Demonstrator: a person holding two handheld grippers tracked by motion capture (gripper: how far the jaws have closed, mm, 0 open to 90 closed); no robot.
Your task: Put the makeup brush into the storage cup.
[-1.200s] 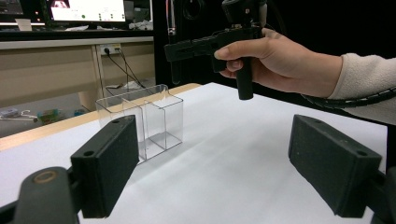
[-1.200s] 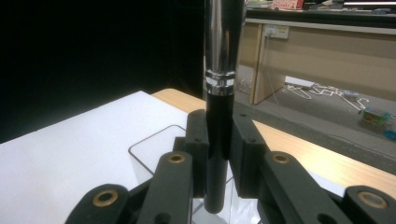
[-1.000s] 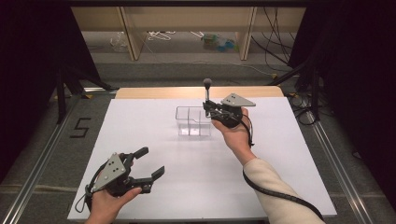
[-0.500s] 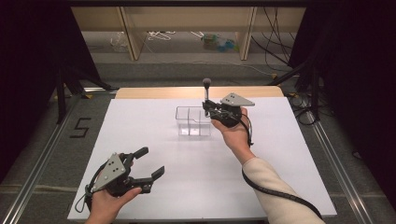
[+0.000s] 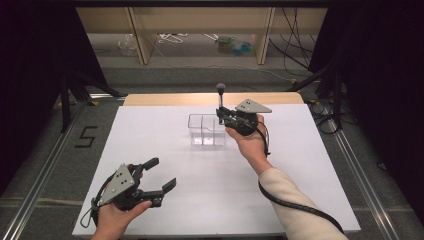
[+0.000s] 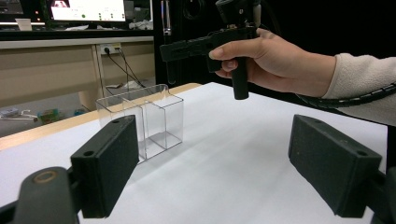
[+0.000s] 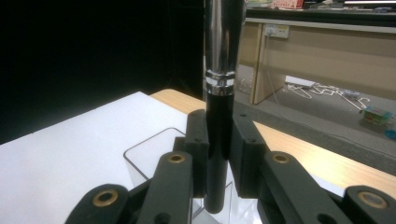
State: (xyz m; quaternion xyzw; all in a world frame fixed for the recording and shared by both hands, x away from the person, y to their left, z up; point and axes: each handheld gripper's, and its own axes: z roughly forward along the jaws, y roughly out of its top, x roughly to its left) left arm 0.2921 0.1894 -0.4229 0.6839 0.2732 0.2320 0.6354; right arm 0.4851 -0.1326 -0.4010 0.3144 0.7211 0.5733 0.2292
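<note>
My right claw (image 7: 218, 154) pinches the upright brush (image 7: 219, 116) low on its stiff, slick black handle, just above the clear organizer (image 5: 207, 130); light but slip-prone.

A wooden shelf (image 5: 200, 30) stands beyond the white table (image 5: 150, 140).

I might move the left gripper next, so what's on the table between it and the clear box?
Nothing: in the high view, only bare white table lies between the left gripper and the clear box.
</note>
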